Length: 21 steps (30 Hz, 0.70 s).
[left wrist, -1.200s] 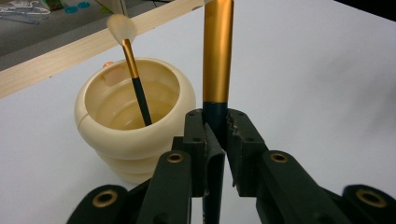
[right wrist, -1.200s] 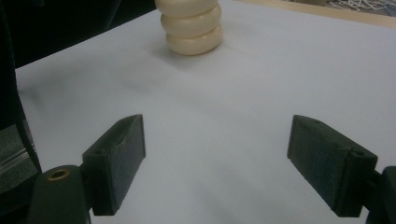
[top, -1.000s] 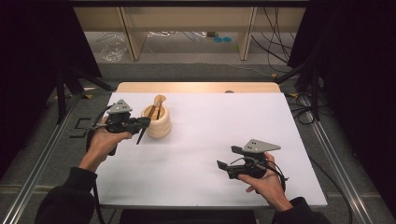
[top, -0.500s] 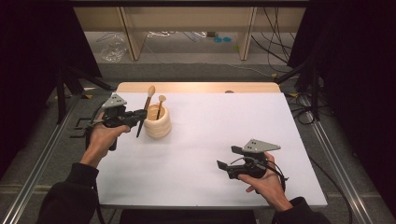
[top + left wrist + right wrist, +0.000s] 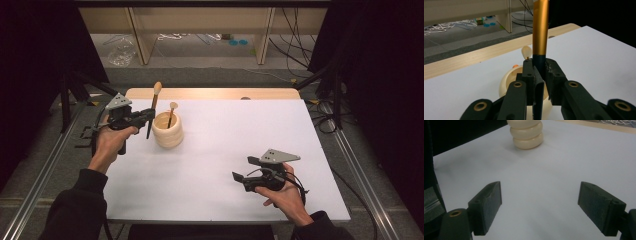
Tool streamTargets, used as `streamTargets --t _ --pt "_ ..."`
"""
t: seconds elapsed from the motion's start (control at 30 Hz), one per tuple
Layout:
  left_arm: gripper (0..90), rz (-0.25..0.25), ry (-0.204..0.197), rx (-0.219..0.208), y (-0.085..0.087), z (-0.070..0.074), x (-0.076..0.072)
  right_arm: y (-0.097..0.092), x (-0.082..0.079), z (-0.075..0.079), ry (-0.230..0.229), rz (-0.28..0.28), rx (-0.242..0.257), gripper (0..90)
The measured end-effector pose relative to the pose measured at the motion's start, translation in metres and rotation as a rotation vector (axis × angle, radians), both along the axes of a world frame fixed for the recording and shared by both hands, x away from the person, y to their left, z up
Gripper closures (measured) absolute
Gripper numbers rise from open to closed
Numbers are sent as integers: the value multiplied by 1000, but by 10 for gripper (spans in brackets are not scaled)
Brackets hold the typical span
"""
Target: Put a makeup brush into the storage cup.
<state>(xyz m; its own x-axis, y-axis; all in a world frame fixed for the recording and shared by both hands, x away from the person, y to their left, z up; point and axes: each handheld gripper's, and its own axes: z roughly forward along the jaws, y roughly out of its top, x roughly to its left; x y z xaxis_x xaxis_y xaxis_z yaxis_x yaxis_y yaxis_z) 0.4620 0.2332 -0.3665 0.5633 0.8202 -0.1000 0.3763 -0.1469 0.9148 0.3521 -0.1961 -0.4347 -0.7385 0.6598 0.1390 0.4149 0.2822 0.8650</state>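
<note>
The brush [image 5: 152,109] is clamped between the jaws of your left gripper [image 5: 146,116], just left of the holder and clear of it. It stands nearly upright, tilted slightly, with its pale bristle tip at the top and the dark end of the handle pointing down toward the white table top [image 5: 225,150]. In the left gripper view the brush [image 5: 539,37] shows a gold ferrule section above a dark handle, and both pads of the left gripper [image 5: 539,75] press against that dark part.

The cream ribbed holder [image 5: 167,131] stands upright on the white surface near the far left corner, just right of the held brush. One more brush [image 5: 171,114] is inside it, leaning slightly, its rounded pale tip above the rim. In the left gripper view the holder [image 5: 507,82] sits directly behind the jaws, with the second brush tip [image 5: 526,51] showing above it. In the right gripper view the holder [image 5: 526,133] stands at the far end of the surface, well apart from the jaws.

Your right gripper [image 5: 239,179] is low over the near right part of the table, held in your right hand [image 5: 285,195], well apart from the holder. Its jaws stand wide apart with nothing between them; the right gripper [image 5: 539,207] view confirms bare white surface between the two pads.

Your left hand [image 5: 111,142] grips the left tool's handle at the table's left edge.
</note>
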Motion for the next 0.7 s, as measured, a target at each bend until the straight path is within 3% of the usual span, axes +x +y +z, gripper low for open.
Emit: streamTargets --t 0.33,0.6,0.7 --pt "788 15 -18 -4 -6 6 12 1 1 -1 -5 3 15 203" --pt "788 20 -19 -36 -7 6 21 1 1 -1 -8 6 15 204" --pt "788 30 -19 -36 -8 5 25 1 0 -1 11 9 19 204"
